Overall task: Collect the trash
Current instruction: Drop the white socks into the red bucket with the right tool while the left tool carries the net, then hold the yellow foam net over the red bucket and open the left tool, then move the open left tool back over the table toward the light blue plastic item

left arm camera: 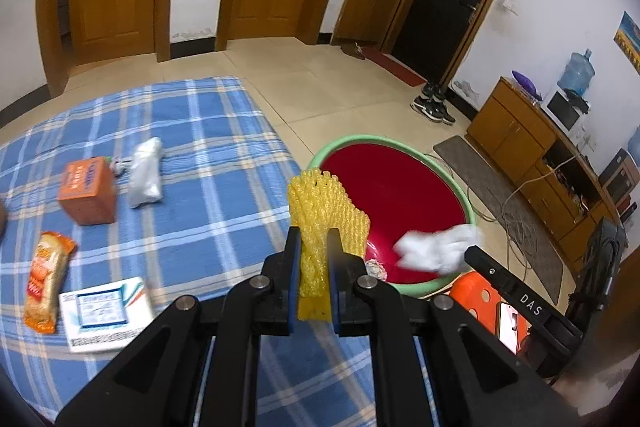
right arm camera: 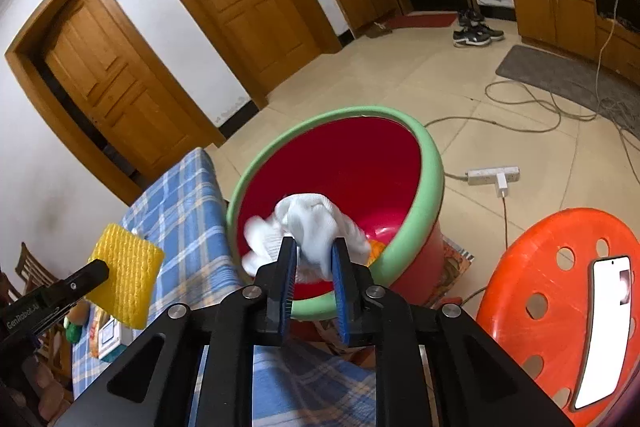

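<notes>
Clearly both pieces of trash in hand are feather-light and soft. The yellow foam fruit-net sleeve (left arm camera: 326,211) is springy and compressible, so it can be pinched anywhere along its body without harm, though it will bounce back and may cling to the pads on release. The crumpled white tissue wad (right arm camera: 308,231) is limp, tears easily and could snag on the ribbed blue pads; a pinch through its bulk is the safest hold.

The left tool (left arm camera: 316,239) is clenched on the lower half of the yellow sleeve, which stands up between its jaws, held near the green rim of the red plastic basin (left arm camera: 384,187) but not yet over its hollow, judging by the right wrist view. The right tool (right arm camera: 314,251) has the tissue between its jaws, above the inside of the basin; the jaws stand only slightly apart and the pads look to be touching the wad, so I read it as a loosening grip.

On the bed's blue plaid sheet (left arm camera: 200,131) more trash lies well apart from the basin: an orange cardboard box (left arm camera: 86,191), a white plastic bag (left arm camera: 146,173), an orange snack wrapper (left arm camera: 46,279) and a white printed packet (left arm camera: 108,313)
</notes>
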